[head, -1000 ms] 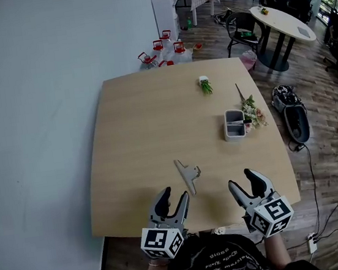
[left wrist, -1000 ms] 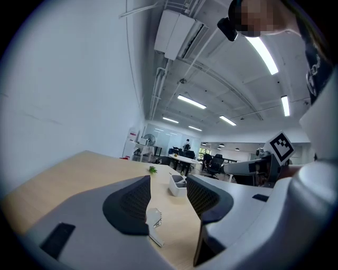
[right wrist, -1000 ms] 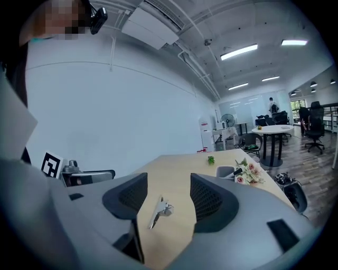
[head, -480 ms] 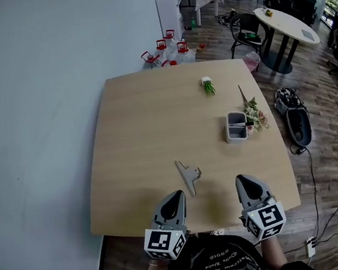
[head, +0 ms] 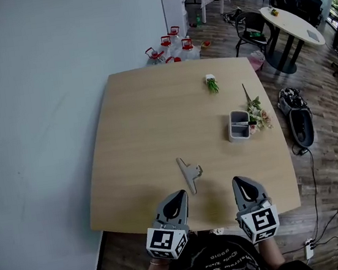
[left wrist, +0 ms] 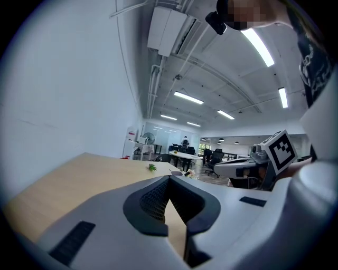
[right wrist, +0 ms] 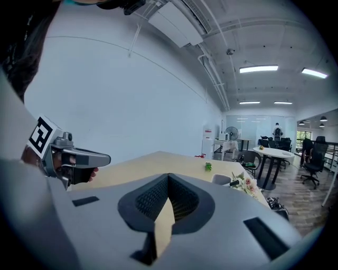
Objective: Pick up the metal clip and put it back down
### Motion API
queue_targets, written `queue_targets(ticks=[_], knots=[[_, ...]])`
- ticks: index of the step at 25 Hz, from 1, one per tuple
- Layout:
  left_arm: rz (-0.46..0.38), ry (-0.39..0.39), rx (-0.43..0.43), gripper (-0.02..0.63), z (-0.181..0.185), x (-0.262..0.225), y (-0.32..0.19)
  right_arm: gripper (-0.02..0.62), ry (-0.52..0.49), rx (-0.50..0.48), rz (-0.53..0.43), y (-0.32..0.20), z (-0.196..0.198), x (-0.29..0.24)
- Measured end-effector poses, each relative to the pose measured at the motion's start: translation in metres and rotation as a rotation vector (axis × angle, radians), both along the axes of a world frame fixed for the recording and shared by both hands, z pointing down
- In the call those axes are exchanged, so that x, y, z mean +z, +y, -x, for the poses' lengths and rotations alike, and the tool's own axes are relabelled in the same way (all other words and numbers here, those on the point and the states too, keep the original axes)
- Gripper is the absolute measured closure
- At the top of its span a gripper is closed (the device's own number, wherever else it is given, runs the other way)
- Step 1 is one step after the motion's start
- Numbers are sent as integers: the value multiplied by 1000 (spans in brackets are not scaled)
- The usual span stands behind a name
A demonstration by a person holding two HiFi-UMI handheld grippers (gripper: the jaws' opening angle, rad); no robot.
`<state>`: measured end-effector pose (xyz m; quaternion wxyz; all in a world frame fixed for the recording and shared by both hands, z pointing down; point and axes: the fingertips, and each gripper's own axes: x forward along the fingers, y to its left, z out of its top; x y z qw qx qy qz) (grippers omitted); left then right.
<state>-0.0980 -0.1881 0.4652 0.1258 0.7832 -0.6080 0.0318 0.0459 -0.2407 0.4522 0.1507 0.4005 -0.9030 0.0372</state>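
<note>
Head view: metal clip (head: 189, 173) lies flat on the table (head: 142, 116), near the near edge and about mid-width. Its long axis runs from the near edge toward the far edge, with the far end leaning a little left; the handle loops stick out to the right. Left gripper (head: 177, 197) sits at the near edge just short of the clip's near end, with the clip ahead and slightly right of its tips. Right gripper (head: 240, 183) is also at the near edge but well off to the clip's right. Judgement: the left is the nearer one.

Left gripper view: jaws pressed together, nothing between them. Bare tabletop ahead; clip not in sight.

Right gripper view: jaws likewise closed and empty. Clip not visible here either.
</note>
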Motion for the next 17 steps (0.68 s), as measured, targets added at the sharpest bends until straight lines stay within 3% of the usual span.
queue_targets(ticks=[17], knots=[[15,27,-47,598,9,7,4,584,20,-20,-16,4,9,7]])
